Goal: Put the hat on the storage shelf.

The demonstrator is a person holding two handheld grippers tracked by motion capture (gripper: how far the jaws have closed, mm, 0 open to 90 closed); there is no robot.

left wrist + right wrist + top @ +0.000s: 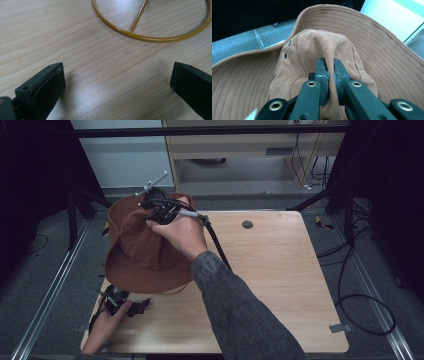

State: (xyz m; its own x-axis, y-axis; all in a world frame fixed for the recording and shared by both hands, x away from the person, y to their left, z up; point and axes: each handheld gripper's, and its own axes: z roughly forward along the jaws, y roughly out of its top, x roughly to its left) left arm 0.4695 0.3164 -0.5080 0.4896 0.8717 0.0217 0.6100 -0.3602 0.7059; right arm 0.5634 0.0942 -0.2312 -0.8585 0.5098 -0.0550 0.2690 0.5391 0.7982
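Overhead, a pale wooden counter (280, 270) stands on grey floor, with dark frames and cables around it. The right tool (159, 213) holds a brown hat (135, 255) up over the counter's far left corner; the left tool (131, 307) rests low at the near left edge, under the brim. In the left gripper view, the left tool (117, 80) gapes wide over bare wood, a yellow ring (150, 38) lying just beyond. In the right gripper view, the right tool (331, 72) pinches a fold of the hat's (367, 47) crown, jaws nearly together.
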